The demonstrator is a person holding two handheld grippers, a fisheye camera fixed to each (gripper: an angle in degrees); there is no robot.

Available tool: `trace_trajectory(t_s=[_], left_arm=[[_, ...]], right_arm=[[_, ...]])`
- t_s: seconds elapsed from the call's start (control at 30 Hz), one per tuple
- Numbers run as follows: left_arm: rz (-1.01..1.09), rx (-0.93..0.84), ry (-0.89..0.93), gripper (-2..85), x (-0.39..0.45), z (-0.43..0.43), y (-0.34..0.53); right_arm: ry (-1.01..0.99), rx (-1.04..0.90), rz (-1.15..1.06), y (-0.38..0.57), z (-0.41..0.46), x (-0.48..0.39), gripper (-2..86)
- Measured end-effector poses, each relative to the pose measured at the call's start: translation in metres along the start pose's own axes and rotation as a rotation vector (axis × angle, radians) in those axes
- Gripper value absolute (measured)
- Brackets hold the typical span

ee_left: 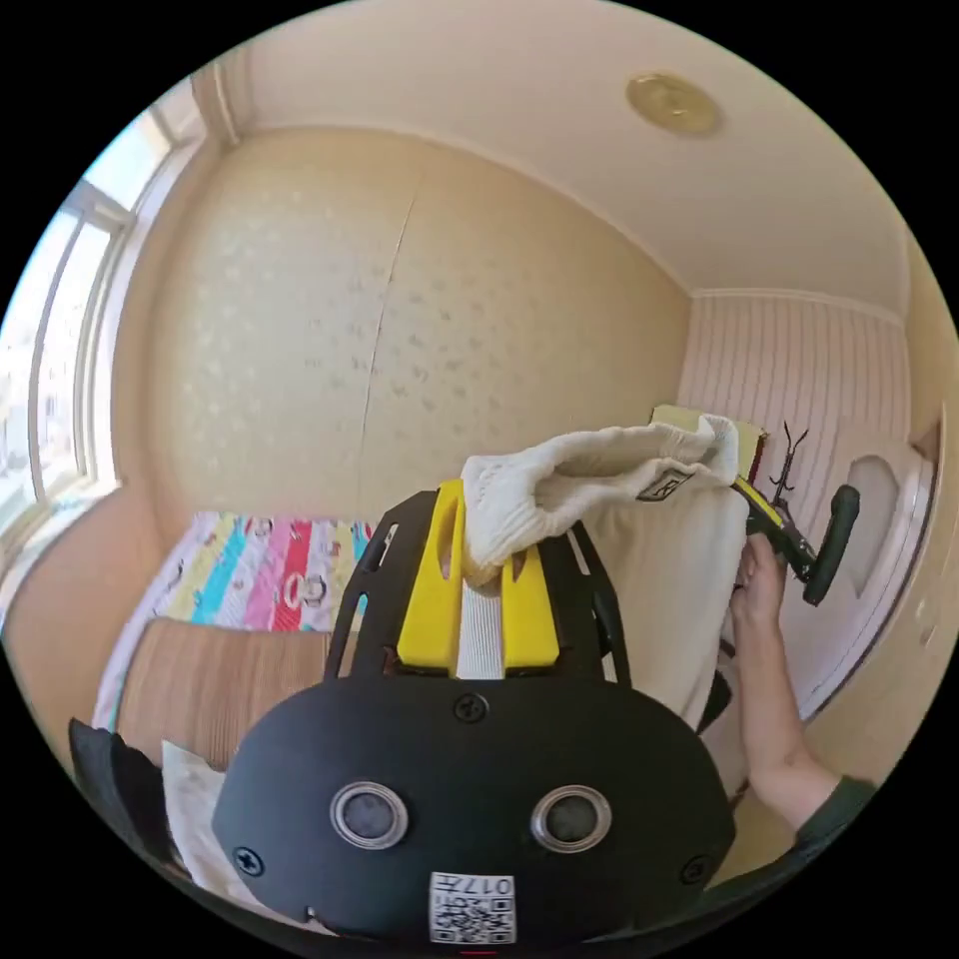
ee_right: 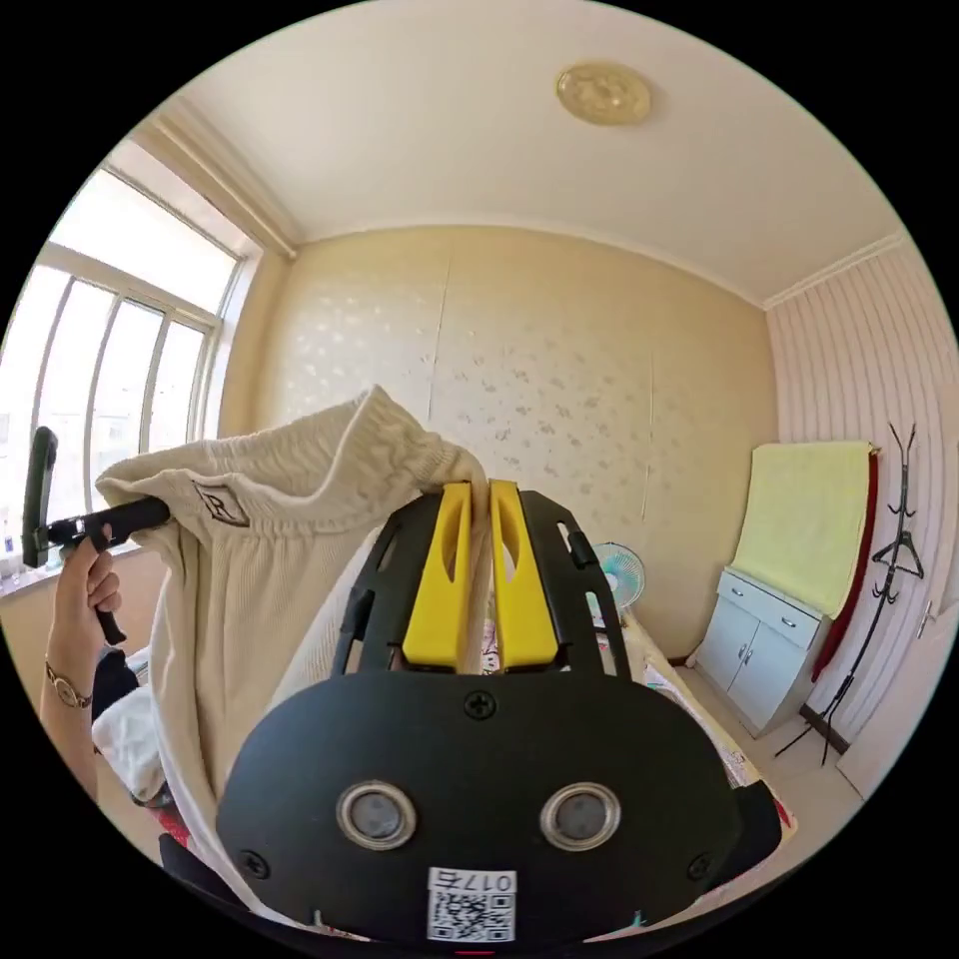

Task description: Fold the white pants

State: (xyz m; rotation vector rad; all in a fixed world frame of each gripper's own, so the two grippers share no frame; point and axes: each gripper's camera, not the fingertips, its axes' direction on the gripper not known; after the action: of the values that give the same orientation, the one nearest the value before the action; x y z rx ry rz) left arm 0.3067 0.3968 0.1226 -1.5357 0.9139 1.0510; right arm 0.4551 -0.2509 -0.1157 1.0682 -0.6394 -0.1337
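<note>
The pants hang in the air, held up by their waistband between the two grippers. In the left gripper view, the left gripper has its yellow fingers set narrow, with ribbed white cloth pinched between them; the gathered waistband bunches over their tips and runs away to the right. At the far end of that band the right gripper grips the other corner, held by a hand; the cloth hides its tips there. A small patch on the band sits just short of that gripper, and the body of the pants drops below it. Beyond and below the left fingers lies a bed with a striped, brightly coloured cover, and a brown cushion lies nearer.

In the right gripper view, the right gripper has its fingers nearly closed, a thin fold of waistband caught between their tips. From there the band arcs off to the left to the left gripper, held in a hand with a watch at the wrist; its tips are buried in cloth. The legs of the pants fall below the band, to the left of the right fingers. A fan stands just right of them, with a cabinet and a coat stand farther right.
</note>
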Motion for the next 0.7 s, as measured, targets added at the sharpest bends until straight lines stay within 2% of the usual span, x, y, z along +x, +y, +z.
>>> trace_trajectory(t_s=[0.03, 0.1, 0.17, 0.23, 0.27, 0.33, 0.4, 0.5, 0.63, 0.7], left_arm=[[-0.036, -0.049, 0.049, 8.9, -0.02, 0.018, -0.01], [0.005, -0.065, 0.166, 8.8, -0.073, 0.066, -0.001], [0.096, -0.113, 0.079, 7.8, -0.102, 0.107, 0.045], [0.187, -0.226, -0.084, 8.3, -0.132, 0.163, 0.117], [0.239, -0.326, -0.178, 9.3, -0.156, 0.205, 0.179], [0.279, -0.499, -0.204, 10.6, -0.193, 0.266, 0.285], [0.178, -0.72, -0.035, 11.4, -0.235, 0.327, 0.43], [0.073, -0.849, 0.112, 13.5, -0.241, 0.359, 0.577], [0.112, -0.847, -0.076, 15.9, -0.207, 0.369, 0.673], [0.196, -0.757, -0.329, 15.3, -0.18, 0.372, 0.7]], right_arm=[[0.03, -0.222, 0.111, -0.007, 0.058, 0.023, 2.4], [-0.011, -0.279, 0.145, 0.02, 0.101, 0.036, 1.7], [-0.153, -0.261, 0.019, 0.075, 0.132, 0.031, 1.4], [-0.235, -0.342, -0.16, 0.194, 0.177, 0.024, 1.0], [-0.235, -0.37, -0.192, 0.229, 0.189, 0.025, 1.0], [-0.225, -0.539, -0.191, 0.373, 0.238, 0.038, 0.7], [-0.293, -0.701, -0.117, 0.479, 0.265, 0.054, 0.5], [-0.362, -0.841, 0.061, 0.619, 0.264, 0.076, 0.4], [-0.474, -0.86, 0.264, 0.721, 0.221, 0.092, 0.4], [-0.527, -0.855, 0.239, 0.74, 0.215, 0.095, 0.4]])
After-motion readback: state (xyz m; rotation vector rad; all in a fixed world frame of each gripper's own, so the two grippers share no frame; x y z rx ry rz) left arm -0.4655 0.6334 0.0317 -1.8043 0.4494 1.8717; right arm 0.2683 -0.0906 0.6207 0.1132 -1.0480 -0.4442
